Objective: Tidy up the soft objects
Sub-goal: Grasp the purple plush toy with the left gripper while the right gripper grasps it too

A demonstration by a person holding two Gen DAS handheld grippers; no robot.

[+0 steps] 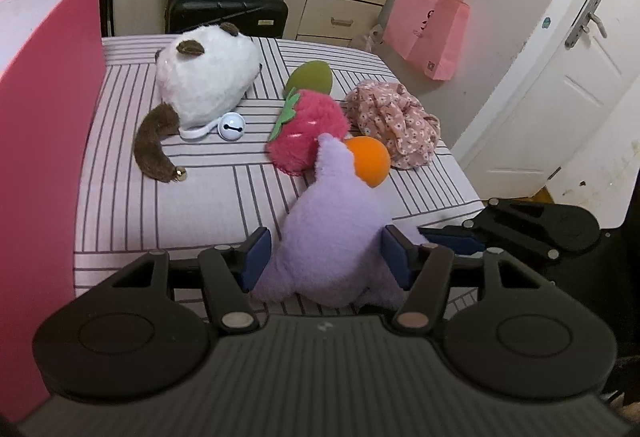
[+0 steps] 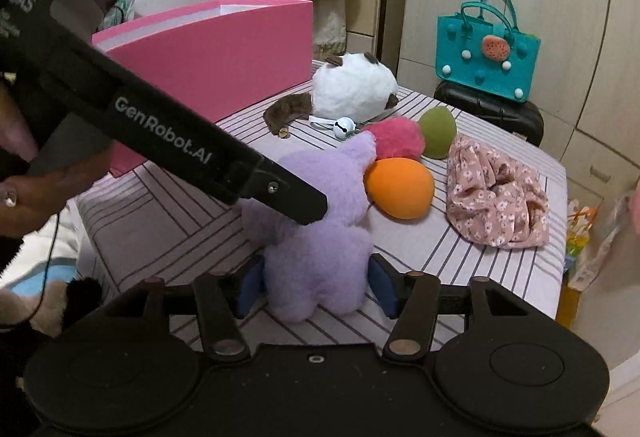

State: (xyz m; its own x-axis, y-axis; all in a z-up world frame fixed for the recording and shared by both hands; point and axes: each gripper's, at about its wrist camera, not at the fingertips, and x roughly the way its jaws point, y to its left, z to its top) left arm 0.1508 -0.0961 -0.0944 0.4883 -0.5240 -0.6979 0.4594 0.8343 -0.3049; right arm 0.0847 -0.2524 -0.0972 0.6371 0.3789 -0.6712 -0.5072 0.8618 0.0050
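Pinching the lilac plush toy (image 1: 332, 237) from two sides, your left gripper (image 1: 324, 257) and right gripper (image 2: 316, 283) each press their blue pads into its body at the near edge of the striped cushion (image 1: 200, 197). Its ear touches the orange ball (image 2: 400, 187) and the pink strawberry plush (image 1: 308, 129); a green ball (image 2: 438, 131) and floral cloth (image 2: 496, 197) lie just beyond. The white panda plush (image 1: 208, 81) sits farther back, beside the pink box (image 2: 208, 49).
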